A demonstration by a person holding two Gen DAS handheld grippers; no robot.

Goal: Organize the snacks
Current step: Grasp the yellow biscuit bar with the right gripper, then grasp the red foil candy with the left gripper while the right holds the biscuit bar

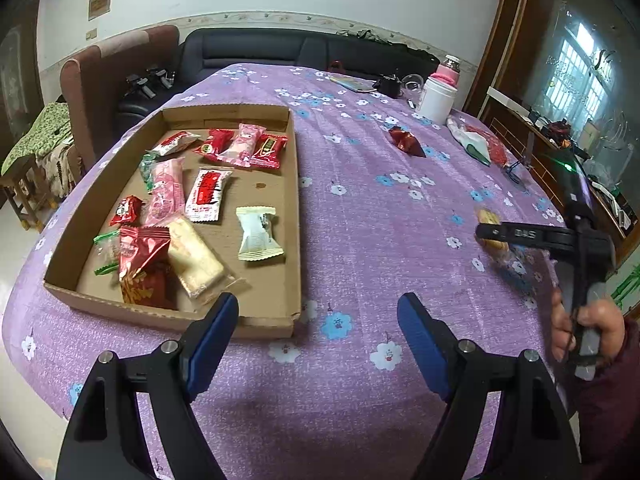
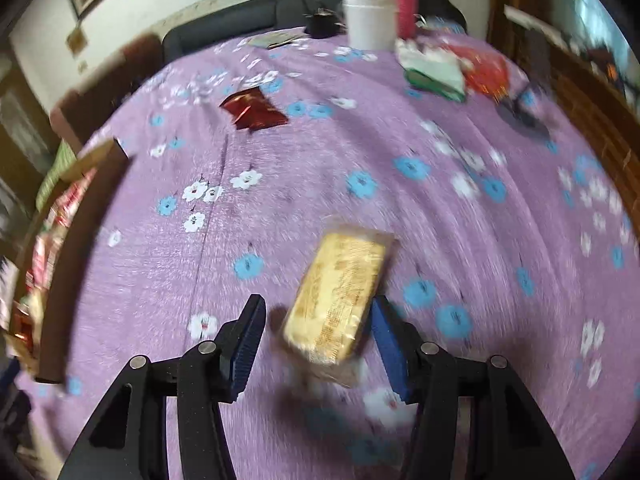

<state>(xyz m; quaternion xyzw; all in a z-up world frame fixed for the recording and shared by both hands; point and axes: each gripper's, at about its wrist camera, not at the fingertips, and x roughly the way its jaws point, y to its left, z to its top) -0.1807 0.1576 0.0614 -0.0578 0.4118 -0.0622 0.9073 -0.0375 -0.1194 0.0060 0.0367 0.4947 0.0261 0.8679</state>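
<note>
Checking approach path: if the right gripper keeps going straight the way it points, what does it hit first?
The clear-wrapped yellow cake bar, already between the right gripper fingers; behind it the purple floral tablecloth. Blur hides whether the pads touch it.

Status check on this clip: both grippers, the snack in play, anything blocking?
Left gripper open, empty, near the cardboard tray. Right gripper open around the yellow wrapped cake, grip not confirmed. Red snack packet loose on the tablecloth; nothing blocking.

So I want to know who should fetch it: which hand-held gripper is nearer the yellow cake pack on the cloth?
Right. The right hand-held gripper has the yellow cake pack between its fingers; the left hand-held gripper hangs open by the cardboard tray, well away.
</note>
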